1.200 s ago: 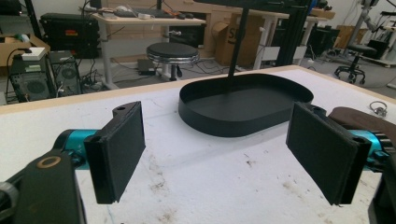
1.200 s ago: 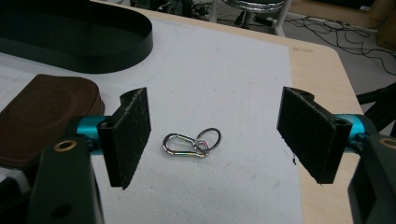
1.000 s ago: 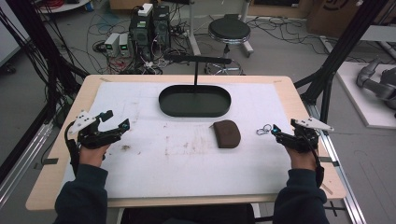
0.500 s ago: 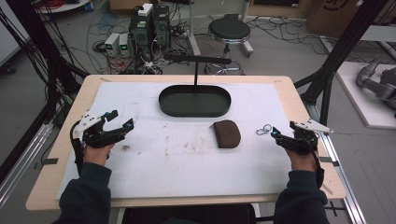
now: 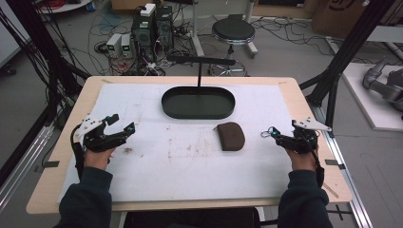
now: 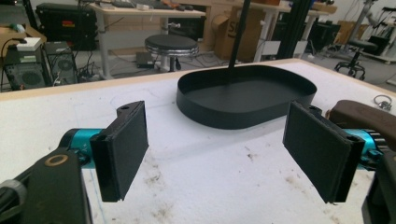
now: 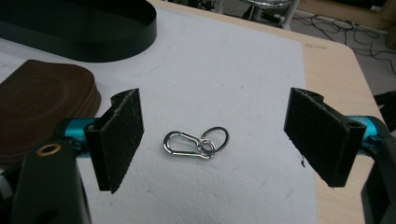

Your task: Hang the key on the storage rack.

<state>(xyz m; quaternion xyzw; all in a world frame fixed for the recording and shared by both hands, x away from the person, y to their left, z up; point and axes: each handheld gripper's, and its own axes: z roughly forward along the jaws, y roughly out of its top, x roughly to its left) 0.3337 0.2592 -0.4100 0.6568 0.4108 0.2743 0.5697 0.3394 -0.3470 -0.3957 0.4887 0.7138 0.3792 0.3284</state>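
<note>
A person sits at a wooden table [image 5: 304, 102] covered by a stained white mat [image 5: 190, 156], with a gripper in each hand. The left gripper [image 5: 121, 124] hovers over the left part of the mat, its jaws spread wide with nothing between them; in the left gripper view the two black pads [image 6: 123, 149] frame bare, smudged mat, and beyond them stands a black oval tray [image 6: 245, 95] with a thin black post rising from it. The right gripper [image 5: 269, 134] sits near the right edge of the mat, also spread wide and holding nothing. In the right gripper view a small silver carabiner [image 7: 187, 143] linked to a key ring [image 7: 215, 137] lies flat on the mat between the open jaws, touching neither pad (the gap on either side is plain to see). A brown pouch [image 5: 231, 136] lies on the mat between the two grippers, nearer the right one and just in front of the tray [image 5: 198, 103]; in the right gripper view the pouch [image 7: 42, 102] shows at the left behind the jaw. Beyond the table's far edge stand a round black stool [image 5: 233, 31], computer boxes [image 5: 152, 21] and tangled cables on the floor.
</note>
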